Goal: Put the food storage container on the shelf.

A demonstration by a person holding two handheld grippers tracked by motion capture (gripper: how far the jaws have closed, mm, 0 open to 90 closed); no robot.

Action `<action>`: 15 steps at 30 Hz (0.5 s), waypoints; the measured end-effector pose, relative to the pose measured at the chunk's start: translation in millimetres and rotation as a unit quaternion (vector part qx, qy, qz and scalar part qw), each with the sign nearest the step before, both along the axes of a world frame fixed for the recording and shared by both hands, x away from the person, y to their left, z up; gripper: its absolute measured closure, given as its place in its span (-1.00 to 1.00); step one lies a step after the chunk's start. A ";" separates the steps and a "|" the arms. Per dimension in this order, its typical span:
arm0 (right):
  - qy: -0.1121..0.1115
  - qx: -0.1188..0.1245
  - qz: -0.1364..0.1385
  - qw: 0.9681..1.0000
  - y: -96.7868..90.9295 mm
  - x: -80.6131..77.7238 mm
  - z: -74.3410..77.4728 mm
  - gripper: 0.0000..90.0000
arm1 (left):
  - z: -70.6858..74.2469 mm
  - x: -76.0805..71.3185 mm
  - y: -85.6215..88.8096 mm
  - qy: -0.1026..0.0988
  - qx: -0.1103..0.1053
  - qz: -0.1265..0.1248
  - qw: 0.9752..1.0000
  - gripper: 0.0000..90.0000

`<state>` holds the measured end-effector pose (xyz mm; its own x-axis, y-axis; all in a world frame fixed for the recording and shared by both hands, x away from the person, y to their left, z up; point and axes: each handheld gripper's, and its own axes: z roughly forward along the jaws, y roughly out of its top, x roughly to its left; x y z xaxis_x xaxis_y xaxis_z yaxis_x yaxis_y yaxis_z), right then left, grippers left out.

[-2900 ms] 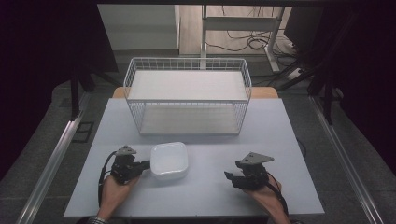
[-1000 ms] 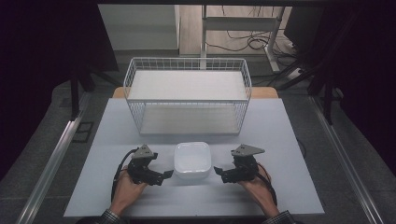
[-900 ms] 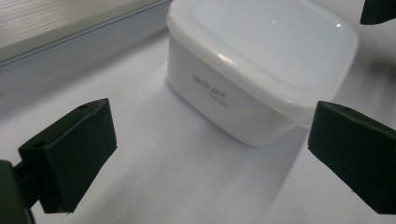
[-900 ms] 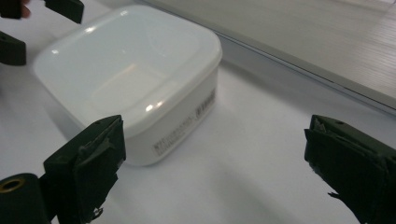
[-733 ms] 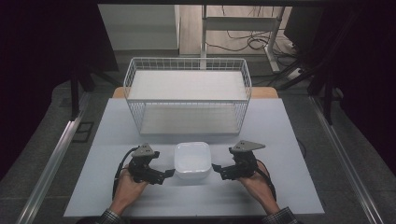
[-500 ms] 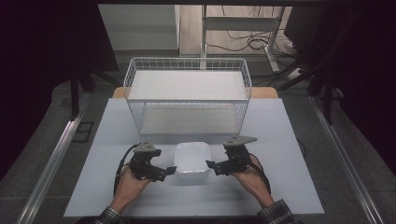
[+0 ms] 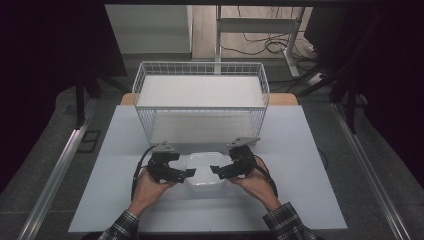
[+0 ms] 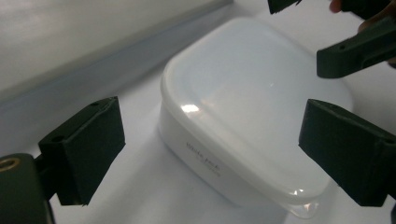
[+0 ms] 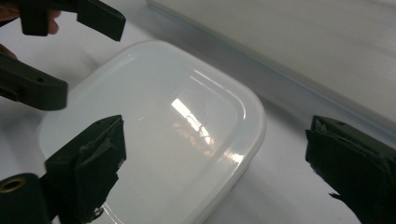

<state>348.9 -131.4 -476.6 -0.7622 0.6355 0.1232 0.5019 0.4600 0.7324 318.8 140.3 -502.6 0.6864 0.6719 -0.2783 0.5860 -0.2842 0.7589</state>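
1 white box (image 7: 205,169) at frame center, 1 wire basket (image 7: 200,100) above; 2 tongs, left (image 7: 189,173) & right (image 7: 214,170), both apart beside it.

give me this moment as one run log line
left tool: open, at container's left side | right tool: open, at its right side | white lidded container: on table, ungrasped | wire basket: behind container

High view down over the table (image 7: 310,165); both gripper views close, facing inward, sharing the white container (image 7: 204,169).
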 end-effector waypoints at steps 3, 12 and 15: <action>0.020 -0.008 0.008 1.000 -0.7 0.7 -7.5 -0.84 | -7.7 1.6 -1.1 0.014 -0.006 0.000 1.000 -0.84; 0.096 0.057 0.013 0.994 -15.2 2.3 -17.0 -0.46 | -14.4 1.7 -0.5 0.066 -0.066 -0.036 0.995 -0.45; 0.127 0.063 0.014 0.990 -21.8 -3.6 -14.9 -0.30 | -10.6 -7.0 2.7 0.080 -0.069 -0.036 0.994 -0.27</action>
<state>345.3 -153.1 -491.5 -0.7135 0.5821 0.3900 0.6657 0.3893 0.6367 311.8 143.0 -513.2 0.6703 0.5709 -0.4741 0.6846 -0.2291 0.6920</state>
